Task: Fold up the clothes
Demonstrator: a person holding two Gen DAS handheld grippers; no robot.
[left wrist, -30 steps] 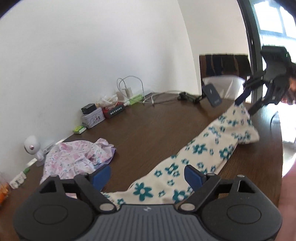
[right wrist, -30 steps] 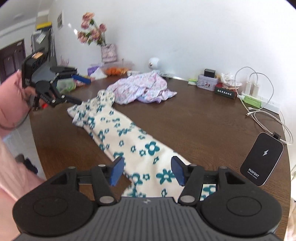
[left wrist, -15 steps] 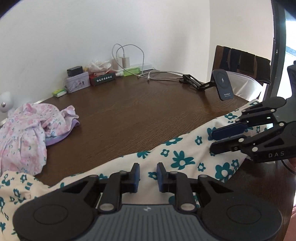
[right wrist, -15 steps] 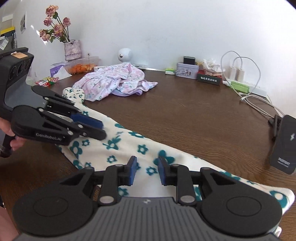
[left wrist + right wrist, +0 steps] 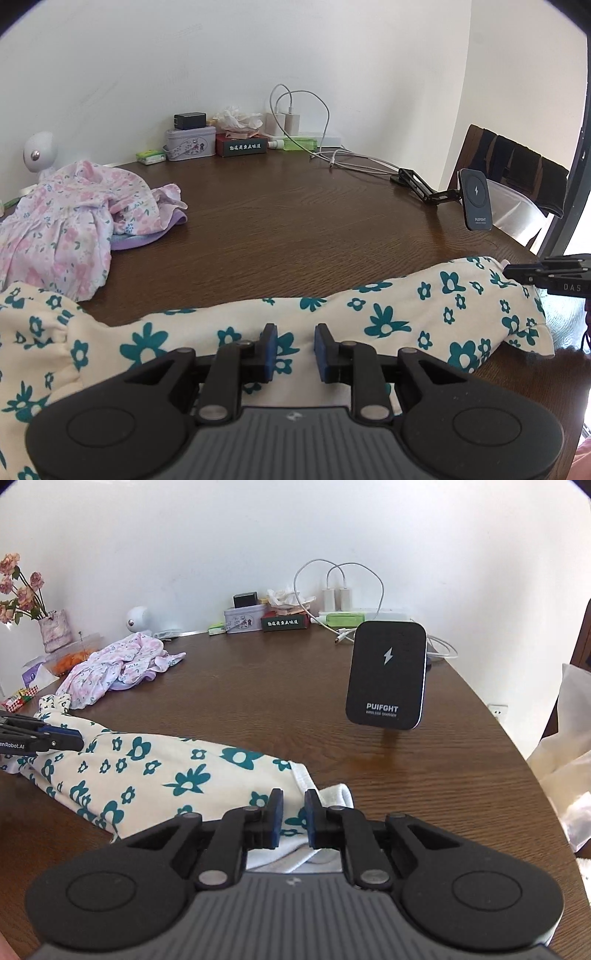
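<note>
A white wall backed a dark wood-grain table point(image 5: 295, 229), with a chair point(image 5: 513, 173) at the right edge of the left wrist view and a vase of dried roses point(image 5: 22, 602) at the far left of the right wrist view. Along the wall, upper centre, sat a small tin point(image 5: 190, 142), a dark box point(image 5: 242, 146), plugs with looping white cables point(image 5: 295, 110) and a round white camera point(image 5: 38, 151). A black wireless charger point(image 5: 386, 675) stood on its arm right of centre in the right wrist view.

The cream garment with teal flowers point(image 5: 369, 314) lay as a long narrow strip across the lower half of both views, near the table's front edge. The left tool point(image 5: 291, 352) sat low centre, its blue pads drawn close but with a gap between them and cloth showing in that gap; whether they pinched it I cannot tell. The right tool point(image 5: 293, 823) stood nearly pressed together over the white hem at the strip's end, apparently nipping that edge.

Judging by this, a lengthwise fold was already in and the strip was being held at both ends. The next move likely called for carrying one end over to the other with edges matched.

A pink floral garment point(image 5: 74, 221) lay crumpled in the left of the frame, well apart
</note>
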